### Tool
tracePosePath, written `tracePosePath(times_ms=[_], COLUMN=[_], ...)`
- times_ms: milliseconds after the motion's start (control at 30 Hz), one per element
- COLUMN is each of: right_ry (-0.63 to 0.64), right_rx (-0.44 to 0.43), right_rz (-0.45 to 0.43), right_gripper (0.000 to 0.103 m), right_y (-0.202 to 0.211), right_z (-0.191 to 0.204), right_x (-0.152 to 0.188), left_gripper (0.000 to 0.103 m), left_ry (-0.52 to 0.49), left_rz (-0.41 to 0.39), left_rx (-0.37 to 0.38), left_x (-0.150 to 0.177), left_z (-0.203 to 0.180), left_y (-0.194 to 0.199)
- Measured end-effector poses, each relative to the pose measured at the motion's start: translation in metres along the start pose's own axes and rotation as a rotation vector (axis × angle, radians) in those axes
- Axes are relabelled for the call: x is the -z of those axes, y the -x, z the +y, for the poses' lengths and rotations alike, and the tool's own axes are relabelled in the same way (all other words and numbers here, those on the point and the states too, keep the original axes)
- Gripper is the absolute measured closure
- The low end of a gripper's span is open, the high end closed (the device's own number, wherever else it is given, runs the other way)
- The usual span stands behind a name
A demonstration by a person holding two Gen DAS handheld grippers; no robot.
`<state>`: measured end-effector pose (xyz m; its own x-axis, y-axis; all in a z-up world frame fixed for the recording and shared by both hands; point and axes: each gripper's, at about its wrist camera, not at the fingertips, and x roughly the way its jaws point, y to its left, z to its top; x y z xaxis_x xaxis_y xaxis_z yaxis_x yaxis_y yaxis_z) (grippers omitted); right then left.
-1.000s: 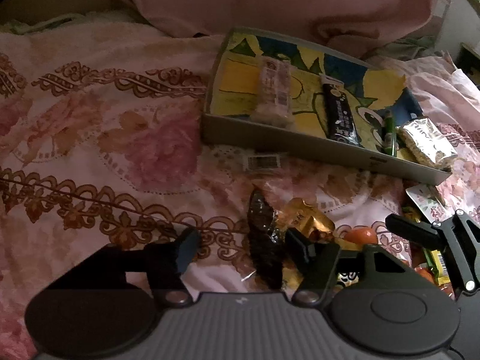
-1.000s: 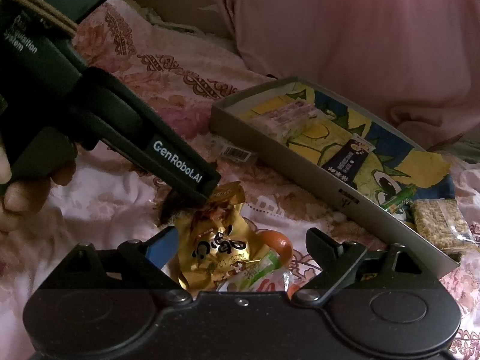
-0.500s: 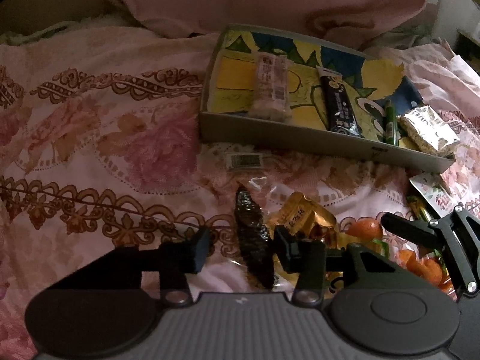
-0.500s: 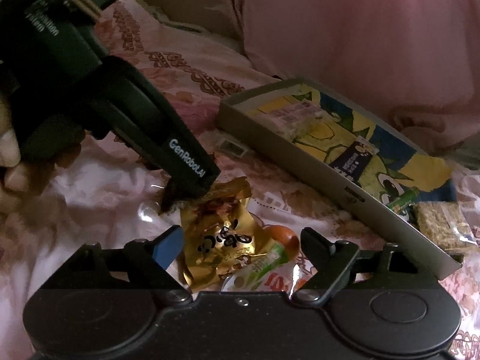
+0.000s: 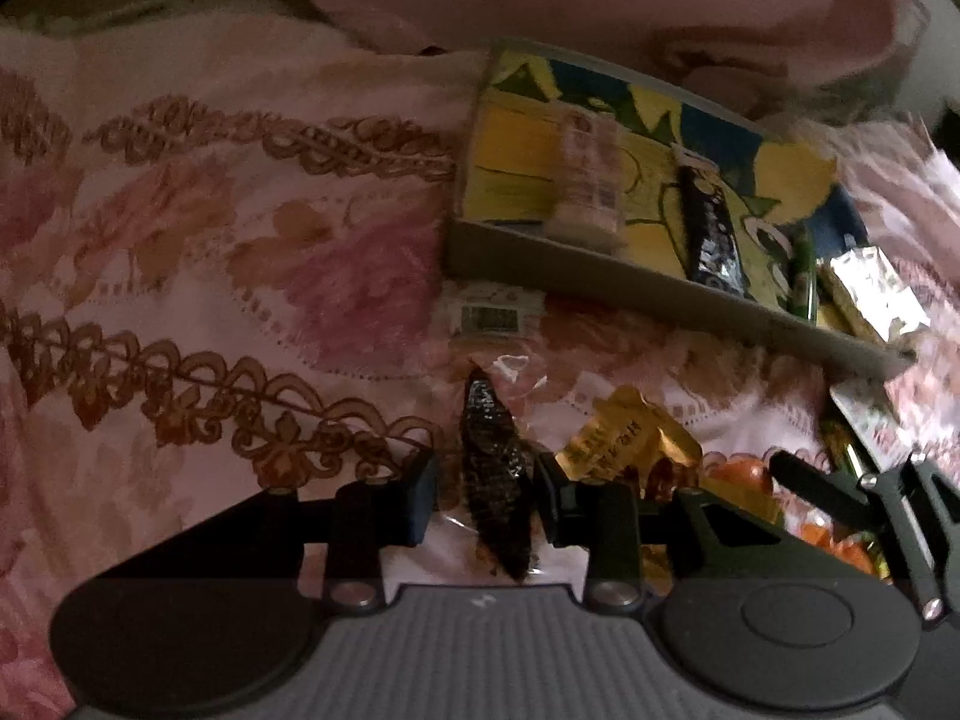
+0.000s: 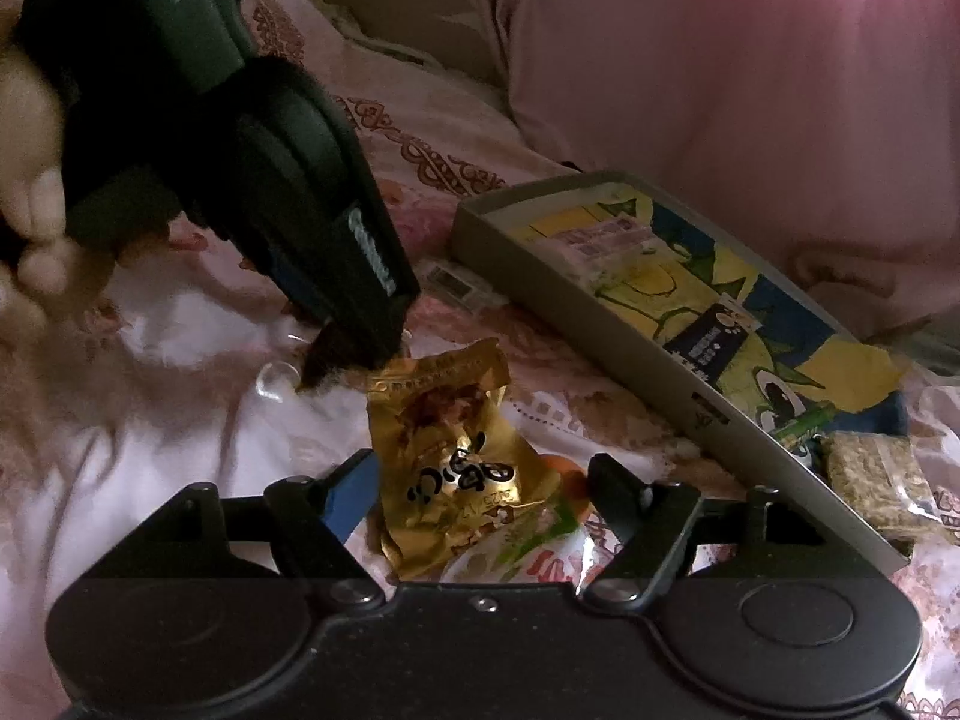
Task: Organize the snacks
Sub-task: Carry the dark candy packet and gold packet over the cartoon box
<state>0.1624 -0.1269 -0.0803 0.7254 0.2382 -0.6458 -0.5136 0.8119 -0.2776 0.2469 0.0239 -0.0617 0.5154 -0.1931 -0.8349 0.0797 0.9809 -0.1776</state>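
Observation:
A dark snack in a clear wrapper lies on the floral bedspread between the fingers of my left gripper, which has closed around it. In the right wrist view its dark tip shows under the left gripper's body. My right gripper is open over a gold snack packet, which also shows in the left wrist view. A shallow grey box with a yellow and blue cartoon lining holds a pale bar and a black bar.
A barcode label lies in front of the box. Orange fruits, a green and white packet and a clear-wrapped cereal bar lie near the right gripper. A pink pillow is behind the box.
My left gripper's fingers have narrowed from wide open to pinching the dark snack. My right gripper has stayed open over the gold packet, shifting slightly.

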Motion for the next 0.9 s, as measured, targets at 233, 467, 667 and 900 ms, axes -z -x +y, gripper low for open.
tracePosePath(times_ms=[233, 467, 667, 900], right_ry=[0.107, 0.174, 0.271, 0.252], right_rx=[0.013, -0.014, 0.043, 0.065], right_rz=[-0.02, -0.014, -0.018, 0.006], right_gripper=[0.02, 0.041, 0.044, 0.045], right_y=[-0.01, -0.009, -0.004, -0.001], right_z=[0.009, 0.019, 0.035, 0.035], right_x=[-0.007, -0.01, -0.009, -0.01], left_gripper=[0.065, 0.065, 0.066, 0.066], left_ry=[-0.006, -0.021, -0.017, 0.001], left_rz=[-0.001, -0.004, -0.004, 0.0], left_rx=[-0.005, -0.005, -0.004, 0.005], left_x=[0.001, 0.002, 0.002, 0.002], left_z=[-0.001, -0.002, -0.002, 0.0], left_y=[-0.002, -0.002, 0.0, 0.003])
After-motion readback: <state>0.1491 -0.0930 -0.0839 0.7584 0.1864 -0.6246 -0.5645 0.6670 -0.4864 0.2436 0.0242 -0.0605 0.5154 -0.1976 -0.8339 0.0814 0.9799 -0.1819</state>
